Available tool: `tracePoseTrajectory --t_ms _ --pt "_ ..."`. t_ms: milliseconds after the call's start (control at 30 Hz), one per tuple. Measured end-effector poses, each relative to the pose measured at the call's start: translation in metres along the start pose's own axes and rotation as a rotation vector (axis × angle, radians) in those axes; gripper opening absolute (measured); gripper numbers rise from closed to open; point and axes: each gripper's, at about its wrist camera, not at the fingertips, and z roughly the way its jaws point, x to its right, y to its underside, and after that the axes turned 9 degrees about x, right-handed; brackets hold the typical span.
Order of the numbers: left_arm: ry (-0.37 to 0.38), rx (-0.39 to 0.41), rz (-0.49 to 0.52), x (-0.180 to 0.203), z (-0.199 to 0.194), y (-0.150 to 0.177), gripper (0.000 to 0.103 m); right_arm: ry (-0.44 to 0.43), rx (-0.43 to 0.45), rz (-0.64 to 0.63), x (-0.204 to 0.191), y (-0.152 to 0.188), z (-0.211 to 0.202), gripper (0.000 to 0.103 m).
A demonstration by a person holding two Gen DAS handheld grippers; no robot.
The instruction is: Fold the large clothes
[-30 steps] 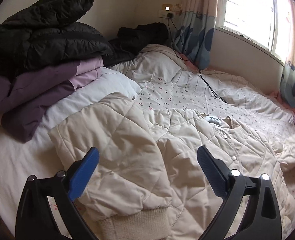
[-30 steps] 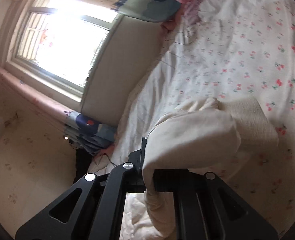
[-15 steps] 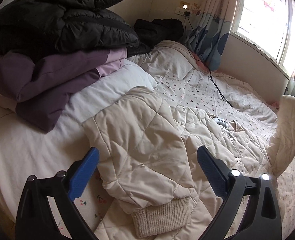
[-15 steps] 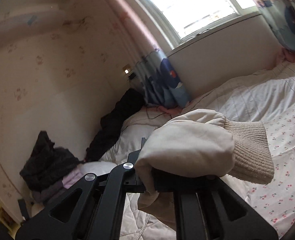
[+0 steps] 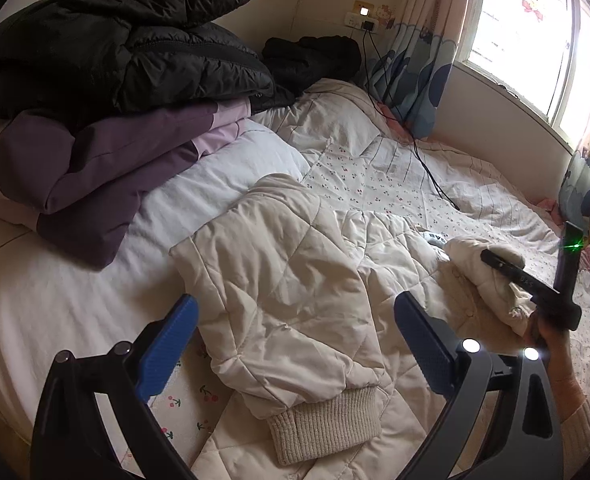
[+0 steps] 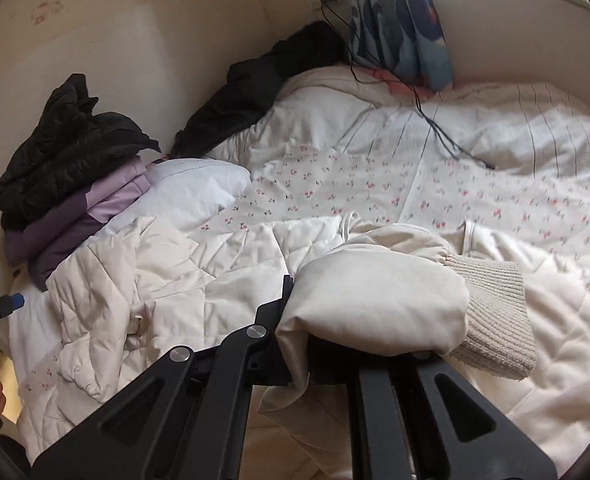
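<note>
Cream quilted jacket (image 5: pixel 295 280) lies flat on the bed (image 5: pixel 55 300). Right hand-held gripper (image 6: pixel 375 360) is clamped on the right sleeve (image 6: pixel 395 300), ribbed cuff pointing right, held over the jacket's chest. Left hand-held gripper (image 5: pixel 295 344) hovers wide, empty, straddling the left sleeve (image 5: pixel 279 300); that sleeve's long axis runs straight away from it, cuff nearest. Left is closer.

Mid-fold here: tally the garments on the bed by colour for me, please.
Cream: 1, the quilted jacket, one sleeve clamped in the right hand-held gripper.
Purple: 1, the folded coat.
Black: 2, the puffer jacket on top of it, plus a garment by the wall.
Total: 4.
</note>
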Motion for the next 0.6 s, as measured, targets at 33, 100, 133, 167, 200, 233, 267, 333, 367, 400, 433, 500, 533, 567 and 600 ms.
tracePoseTrajectory --t_ms 33,100,133,167,200,233,267,333,367,400,433,500,533,567,600 --pt "0.003 -0.006 -0.004 0.0 0.001 0.0 0.094 -0.005 -0.056 -0.01 -0.002 0.007 0.01 0.008" --pt "0.006 -0.017 -0.007 0.0 0.003 0.001 0.094 0.007 -0.227 -0.087 -0.01 0.025 0.042 0.015" --pt "0.006 -0.021 -0.004 0.001 0.003 0.001 0.094 0.008 -0.275 -0.112 -0.015 0.034 0.05 0.03" --pt "0.006 -0.022 -0.001 0.001 0.004 0.001 0.094 -0.003 -0.313 -0.119 -0.019 0.042 0.053 0.055" --pt "0.004 -0.025 0.003 0.002 0.005 0.001 0.094 -0.021 -0.324 -0.1 -0.021 0.047 0.052 0.066" --pt "0.004 -0.027 0.007 0.002 0.005 0.001 0.094 -0.05 -0.316 -0.058 -0.02 0.05 0.047 0.076" --pt "0.006 -0.028 0.008 0.002 0.004 0.001 0.094 -0.081 -0.294 0.009 -0.016 0.053 0.038 0.081" --pt "0.009 -0.028 0.009 0.002 0.004 0.001 0.094 -0.14 -0.247 0.181 0.002 0.057 0.018 0.085" --pt "0.008 -0.028 0.008 0.002 0.004 0.001 0.094 -0.174 -0.213 0.29 0.015 0.06 0.007 0.085" --pt "0.007 -0.029 0.006 0.002 0.003 0.001 0.094 -0.205 -0.174 0.399 0.029 0.063 -0.006 0.085" --pt "0.008 -0.03 0.001 0.001 0.003 0.001 0.094 -0.233 -0.132 0.501 0.042 0.065 -0.016 0.085" --pt "0.011 -0.035 -0.009 -0.001 0.003 0.0 0.094 -0.248 -0.037 0.723 0.076 0.073 -0.032 0.085" --pt "0.014 -0.037 -0.015 -0.001 0.003 0.0 0.094 -0.252 -0.016 0.817 0.09 0.077 -0.033 0.085" --pt "0.017 -0.037 -0.02 -0.002 0.003 0.0 0.094 -0.256 0.022 0.951 0.107 0.086 -0.034 0.085" --pt "0.019 -0.037 -0.025 -0.003 0.003 0.0 0.094 -0.271 0.057 1.033 0.118 0.091 -0.034 0.085"
